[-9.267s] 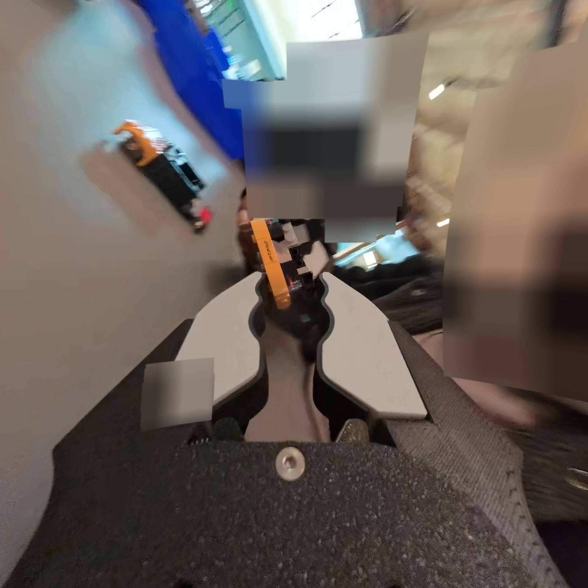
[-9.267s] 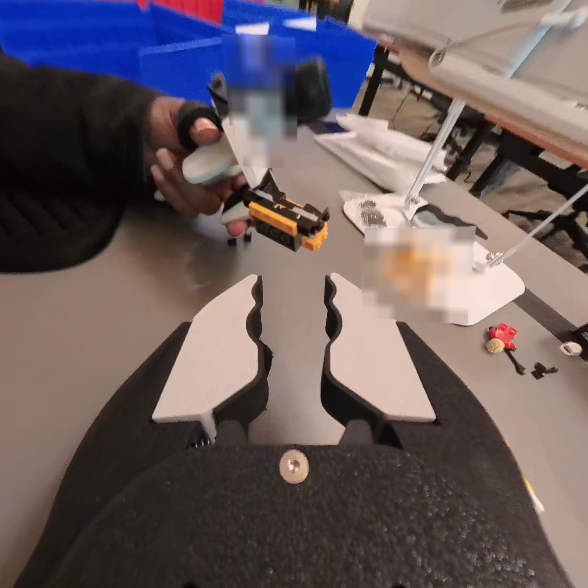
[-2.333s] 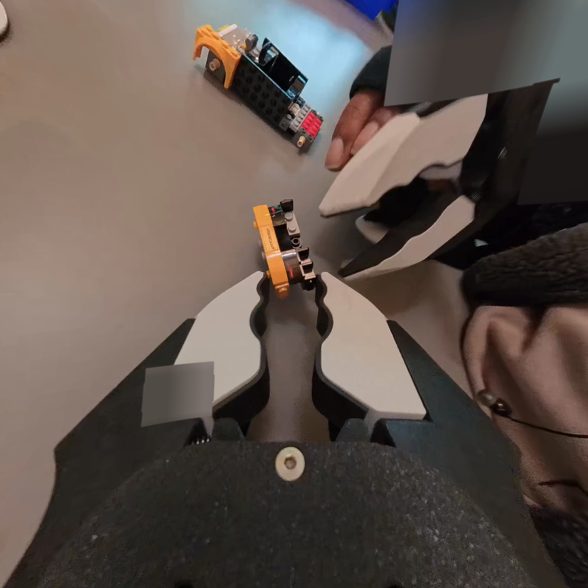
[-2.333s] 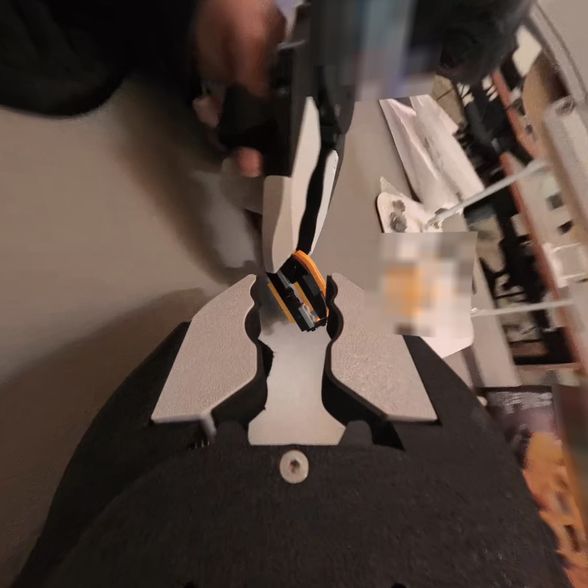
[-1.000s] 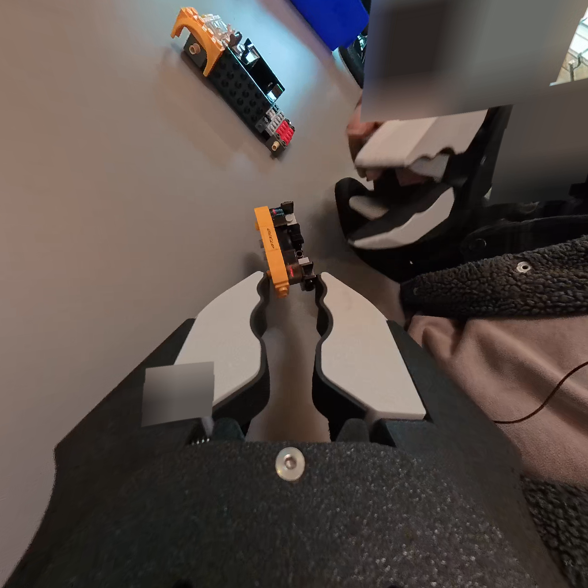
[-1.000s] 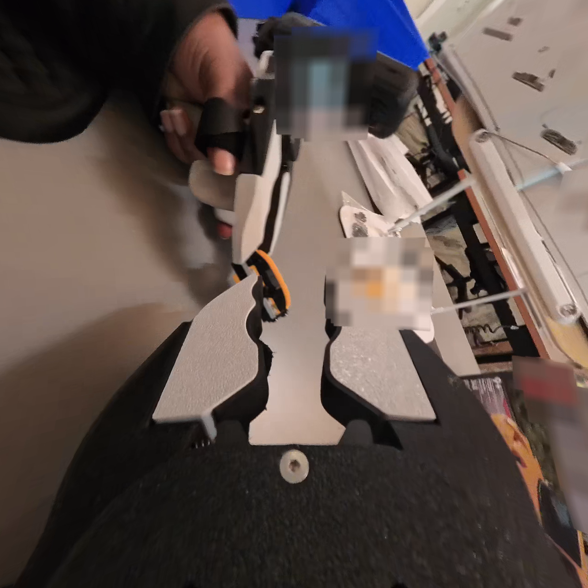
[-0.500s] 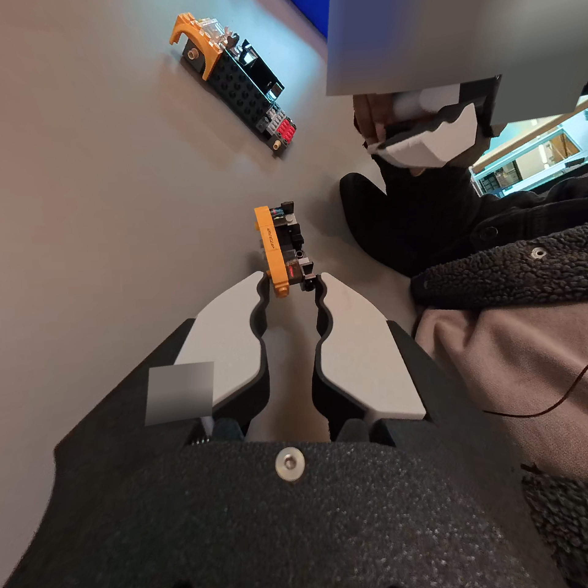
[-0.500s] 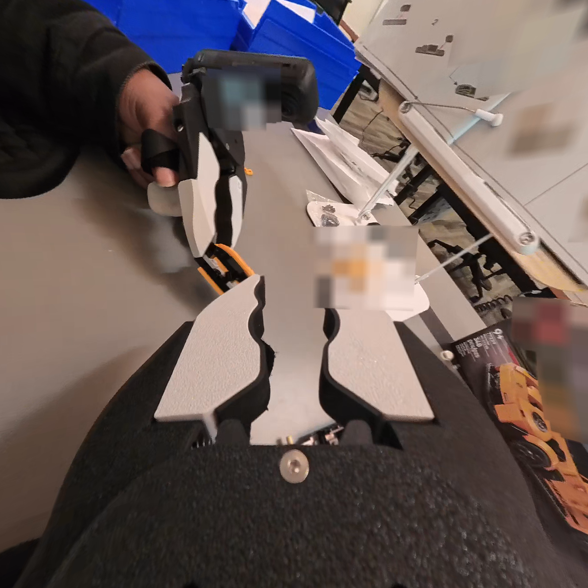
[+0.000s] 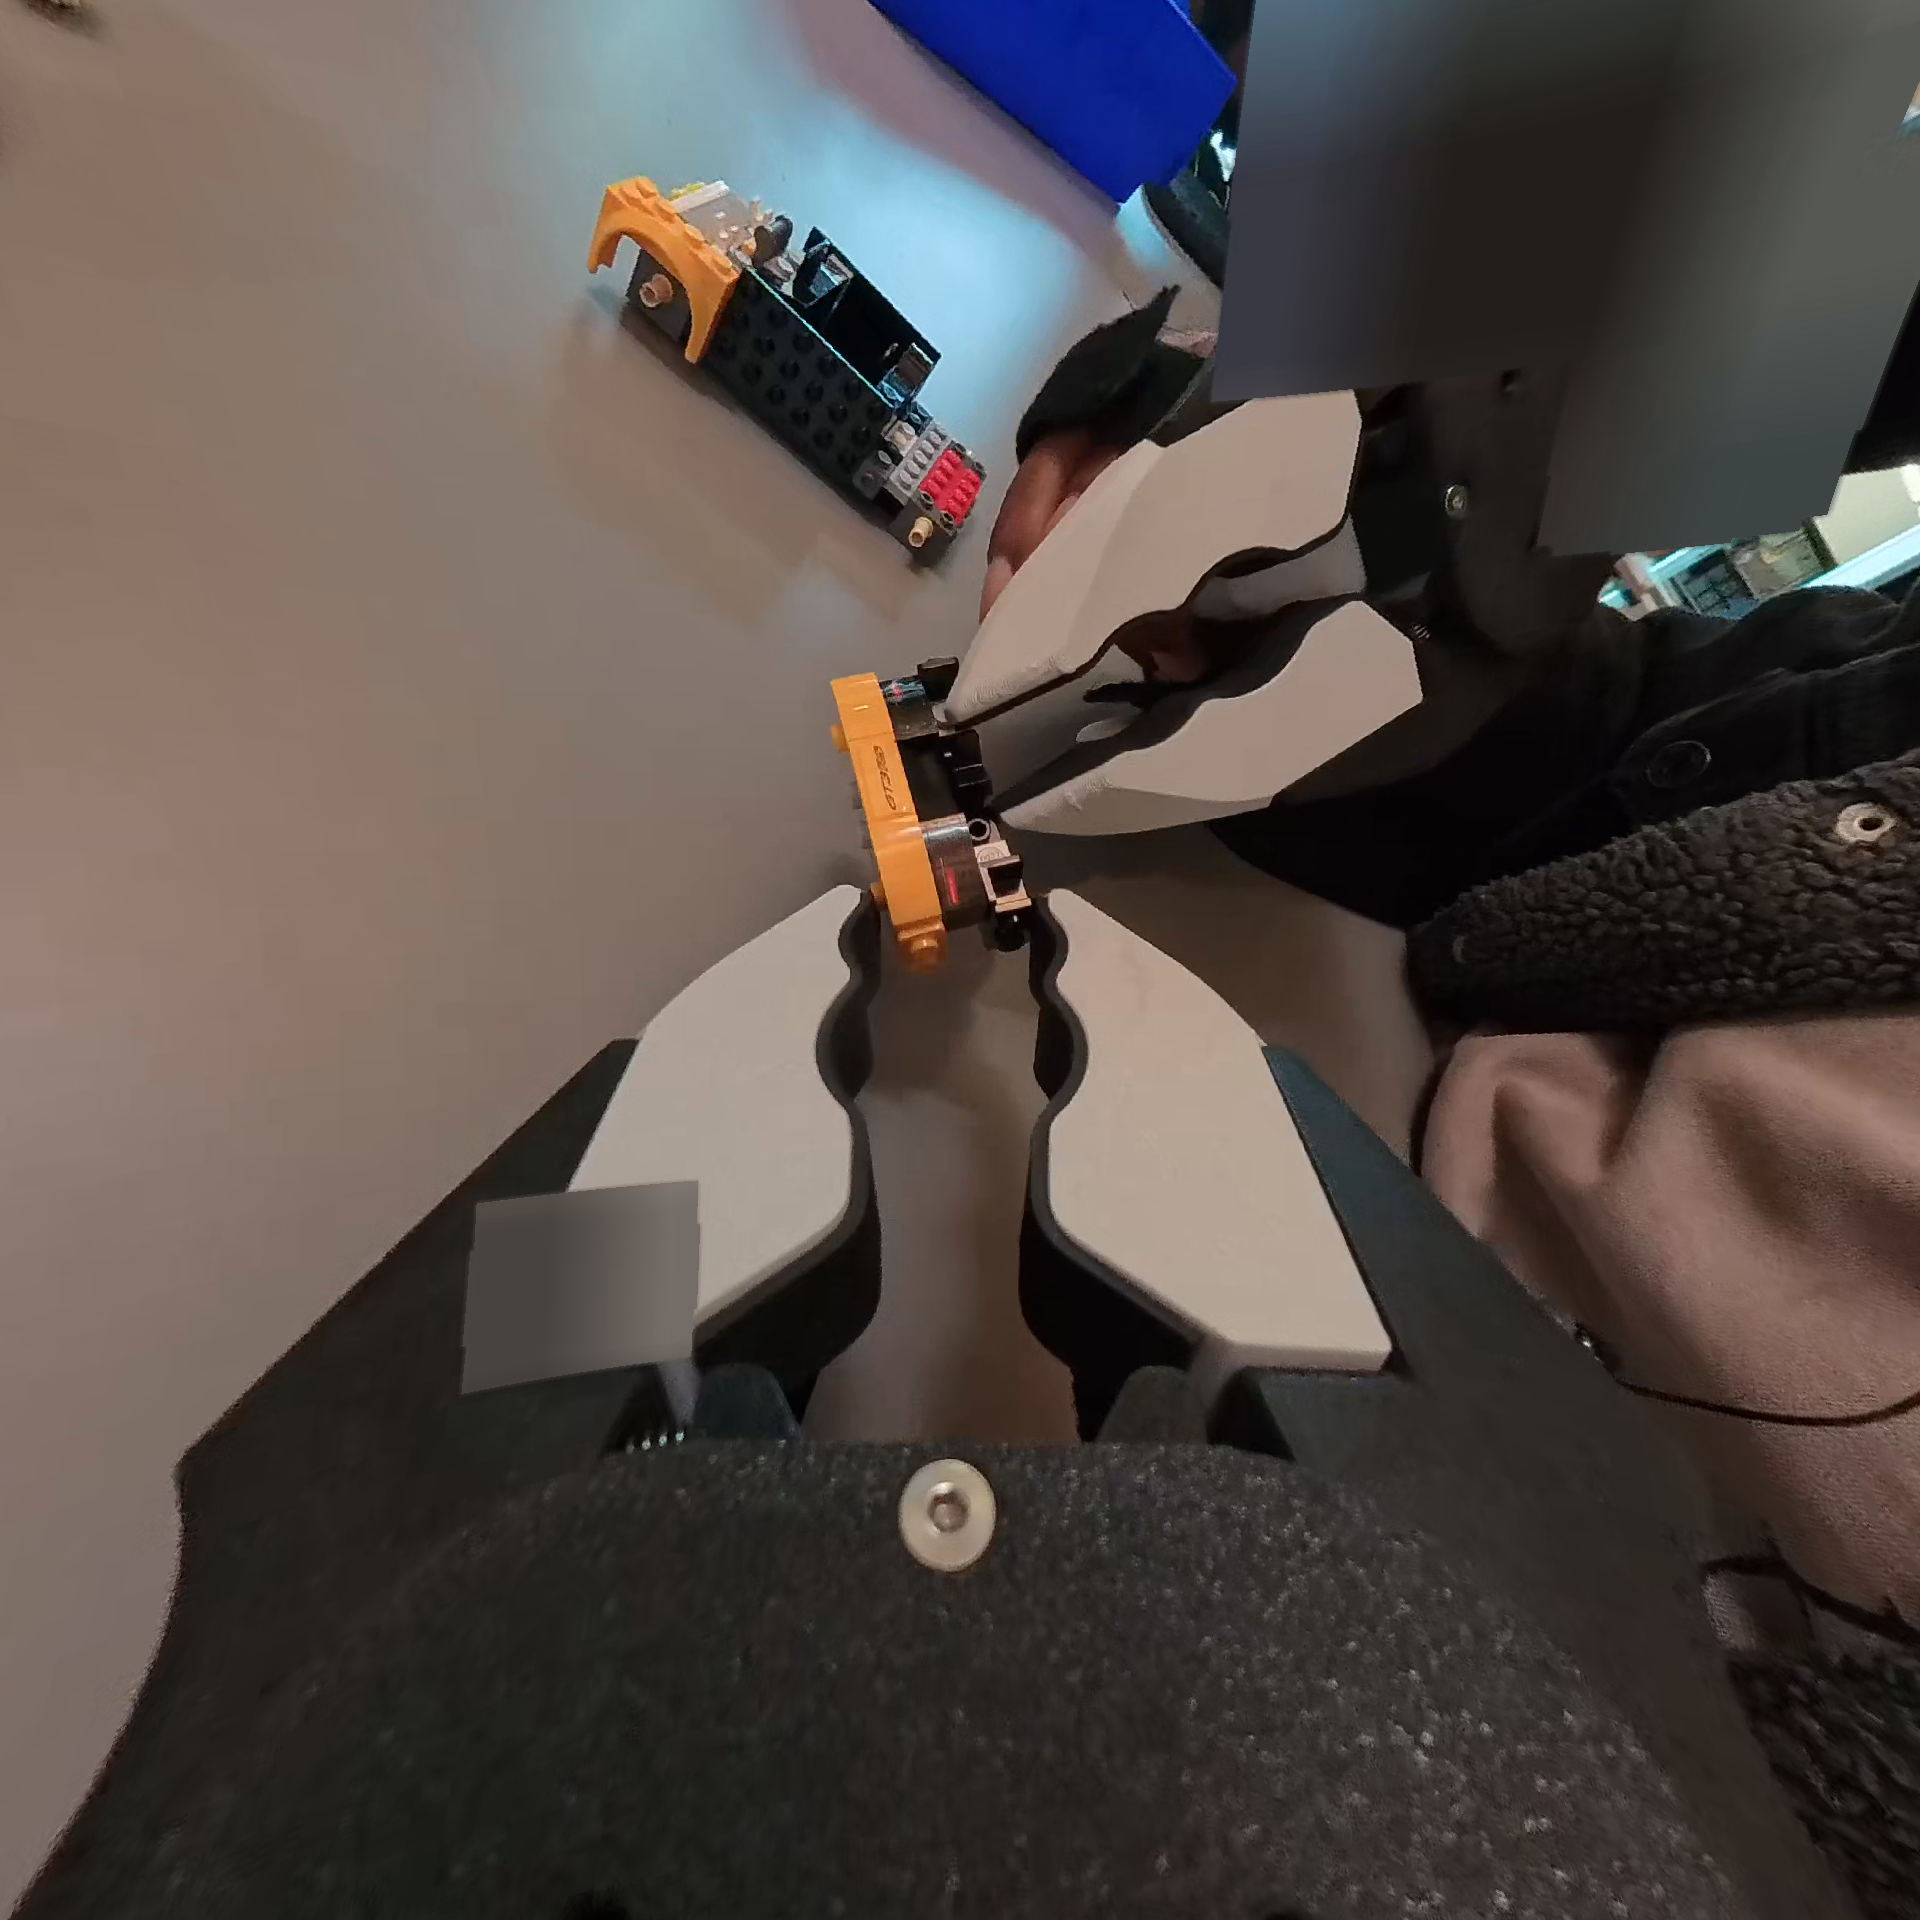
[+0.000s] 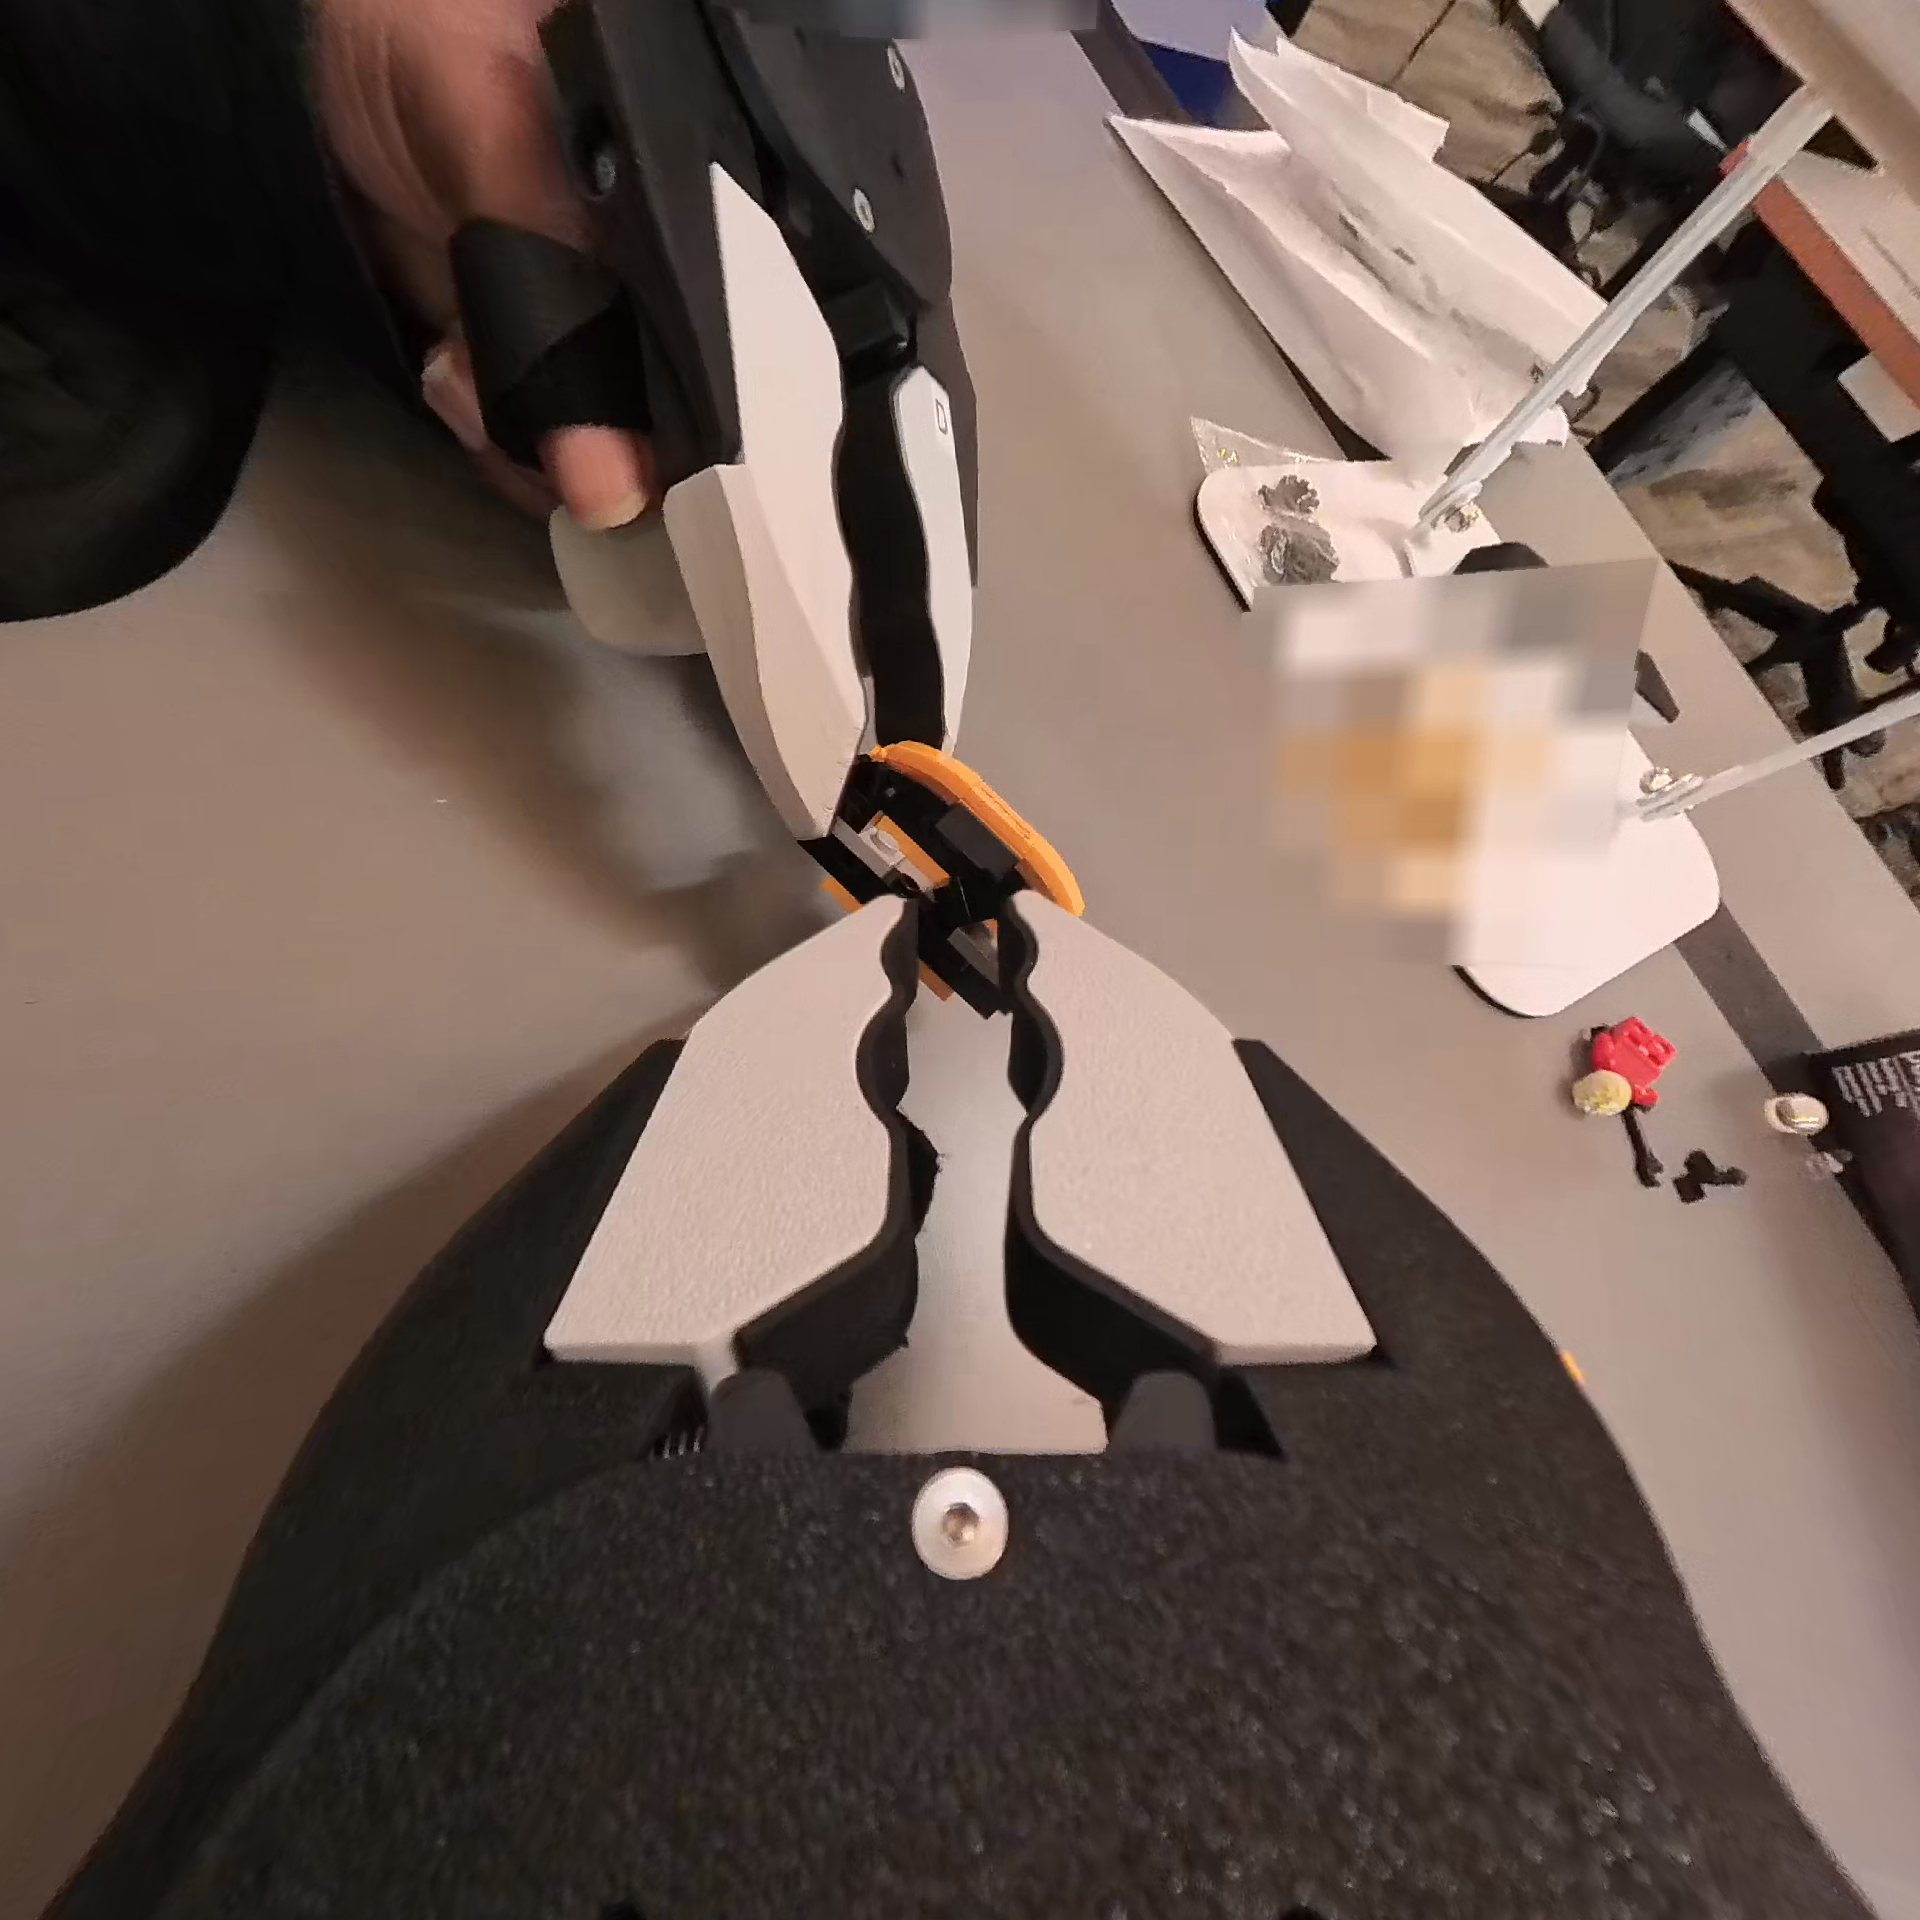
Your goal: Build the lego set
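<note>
Left gripper (image 9: 951, 914) clamps the studded orange-and-black lego subassembly (image 9: 920, 821); right gripper (image 10: 961, 925), clear 0.5 s ago, now pinches its other end.

Both hand-held grippers meet tip to tip here. The left hand-held gripper (image 9: 951, 914) has its jaws pinched in, fingers (image 9: 748, 1101) angled forward. The right hand-held gripper (image 10: 961, 940) comes in from the side, jaws nearly closed too, with the person's hand (image 10: 488, 197) wrapped around the left one's handle.
</note>
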Action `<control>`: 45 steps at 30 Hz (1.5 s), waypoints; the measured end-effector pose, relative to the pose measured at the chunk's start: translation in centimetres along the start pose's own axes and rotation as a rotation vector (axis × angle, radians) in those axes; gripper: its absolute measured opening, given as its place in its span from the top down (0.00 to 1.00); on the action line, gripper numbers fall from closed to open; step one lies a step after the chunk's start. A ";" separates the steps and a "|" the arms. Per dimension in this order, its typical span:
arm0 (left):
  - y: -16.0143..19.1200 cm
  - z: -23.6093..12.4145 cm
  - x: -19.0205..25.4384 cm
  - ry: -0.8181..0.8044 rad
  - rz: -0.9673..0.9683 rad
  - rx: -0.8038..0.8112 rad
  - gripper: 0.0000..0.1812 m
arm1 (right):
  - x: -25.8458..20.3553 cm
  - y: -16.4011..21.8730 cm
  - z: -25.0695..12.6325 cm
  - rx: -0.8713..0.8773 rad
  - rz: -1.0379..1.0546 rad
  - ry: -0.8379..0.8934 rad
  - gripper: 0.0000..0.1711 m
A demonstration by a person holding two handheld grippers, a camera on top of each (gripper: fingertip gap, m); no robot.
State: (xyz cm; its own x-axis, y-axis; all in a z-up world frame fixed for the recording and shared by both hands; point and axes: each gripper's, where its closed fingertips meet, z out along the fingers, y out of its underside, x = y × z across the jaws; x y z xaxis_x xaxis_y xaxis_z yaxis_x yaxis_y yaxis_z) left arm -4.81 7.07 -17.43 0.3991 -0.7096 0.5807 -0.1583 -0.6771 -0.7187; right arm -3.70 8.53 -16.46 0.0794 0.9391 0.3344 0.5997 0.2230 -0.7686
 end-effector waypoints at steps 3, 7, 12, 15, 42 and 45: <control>0.0 0.0 0.0 -0.013 0.020 -0.002 0.85 | 0.0 0.0 0.0 0.000 0.019 -0.009 0.92; 0.1 0.1 -0.1 -0.019 0.033 -0.008 0.85 | 0.0 0.0 0.0 0.002 0.021 -0.015 0.94; 0.2 0.1 -0.2 -0.015 0.020 -0.006 0.85 | -0.1 -0.6 -0.1 0.027 0.013 -0.015 0.99; 0.2 0.1 -0.2 -0.013 0.020 -0.005 0.85 | -0.3 -0.6 0.0 0.021 -0.009 -0.008 0.98; 0.9 0.7 -0.1 -0.055 0.120 -0.047 0.85 | -1.6 -0.6 0.3 -0.011 0.133 -0.142 1.00; 0.8 0.7 0.0 -0.041 0.102 -0.038 0.85 | -1.6 -0.6 0.2 -0.019 0.134 -0.144 1.00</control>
State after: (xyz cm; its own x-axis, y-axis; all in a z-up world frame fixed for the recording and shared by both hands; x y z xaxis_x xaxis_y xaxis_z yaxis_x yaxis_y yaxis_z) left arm -4.33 6.71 -18.28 0.4157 -0.7673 0.4883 -0.2341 -0.6090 -0.7578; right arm -4.34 6.95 -16.59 0.0459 0.9881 0.1471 0.6062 0.0895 -0.7902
